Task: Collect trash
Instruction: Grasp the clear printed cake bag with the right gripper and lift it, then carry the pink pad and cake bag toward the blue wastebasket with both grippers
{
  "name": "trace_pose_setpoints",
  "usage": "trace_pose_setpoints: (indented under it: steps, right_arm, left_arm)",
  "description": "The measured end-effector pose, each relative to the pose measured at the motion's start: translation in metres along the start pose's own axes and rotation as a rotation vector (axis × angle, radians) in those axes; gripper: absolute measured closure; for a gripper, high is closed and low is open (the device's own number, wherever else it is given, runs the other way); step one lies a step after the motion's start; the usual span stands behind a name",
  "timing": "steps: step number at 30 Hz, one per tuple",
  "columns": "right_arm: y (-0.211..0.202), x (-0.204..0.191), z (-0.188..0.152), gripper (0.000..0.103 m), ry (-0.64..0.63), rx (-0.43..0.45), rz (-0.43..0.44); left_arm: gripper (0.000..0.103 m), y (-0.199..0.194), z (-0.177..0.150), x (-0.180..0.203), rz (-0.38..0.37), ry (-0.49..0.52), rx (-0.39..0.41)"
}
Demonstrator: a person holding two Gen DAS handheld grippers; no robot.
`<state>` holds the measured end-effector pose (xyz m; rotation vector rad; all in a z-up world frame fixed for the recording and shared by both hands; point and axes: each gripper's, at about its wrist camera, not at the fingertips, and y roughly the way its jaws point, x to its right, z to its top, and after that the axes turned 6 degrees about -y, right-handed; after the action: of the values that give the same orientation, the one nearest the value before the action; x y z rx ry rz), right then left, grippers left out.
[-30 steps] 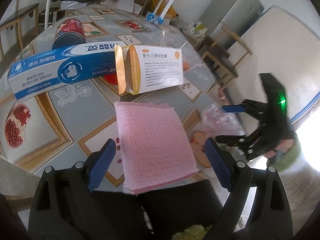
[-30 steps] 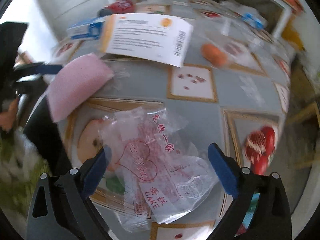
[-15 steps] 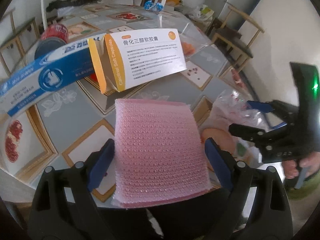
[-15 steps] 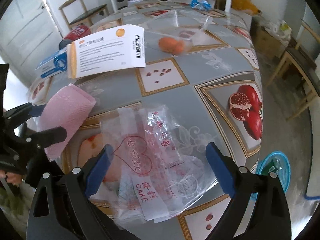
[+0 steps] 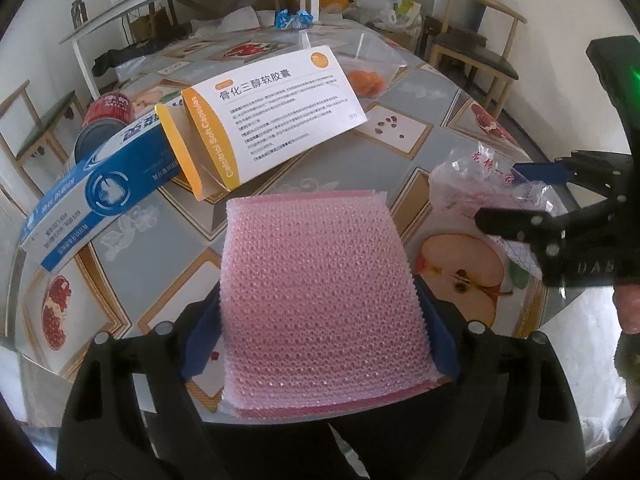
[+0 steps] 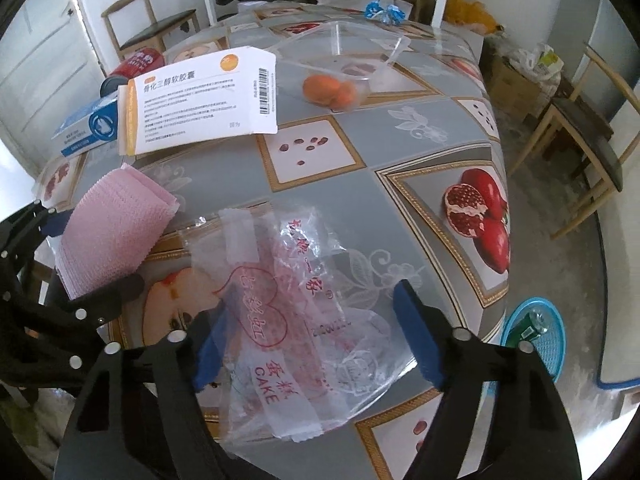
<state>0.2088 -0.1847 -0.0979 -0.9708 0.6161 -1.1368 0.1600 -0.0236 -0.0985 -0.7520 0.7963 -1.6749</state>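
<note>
Both grippers have come in over the near edge of the table (image 6: 420, 168), each straddling its own piece of litter, which looks like the start of a two-handed pickup. The left gripper (image 5: 320, 320) has the pink foam pad (image 5: 320, 280) between its blue fingers (image 5: 436, 332); the jaws are closing, and the pads sit right at the foam's two side edges, though I cannot tell whether they press it yet. The foam lies flat with its near end overhanging the table's near edge, which is likely why it is taken there: the fingers can get down beside it. Its long axis runs straight away from that edge, toward the white carton (image 5: 276, 120) and the blue box (image 5: 96, 196) in the middle of the table. The right gripper (image 6: 316, 340) hangs over the clear cake wrapper (image 6: 288, 320), jaws closing but apart, the crumpled film between them and spilling past the same near edge. The wrapper lies lengthwise along the gripper's line, its printed end nearest the person. On the floor beyond the table's right corner sits a blue basket (image 6: 552, 344) holding a green bottle, probably where the litter is bound.
</note>
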Motion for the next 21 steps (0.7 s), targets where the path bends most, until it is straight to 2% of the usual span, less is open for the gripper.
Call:
trace_pose_setpoints:
  steps: [7,21]
  right_arm:
    - [-0.003,0.008,0.001,0.049,0.055,-0.003,0.028]
    - [-0.007,0.009,0.003,0.062,0.110,-0.010,0.045]
  left_arm:
    - [0.025,-0.003,0.002,-0.008,-0.031,-0.055,0.010]
    - [0.025,-0.017,0.001,-0.022,-0.094,-0.122,0.056]
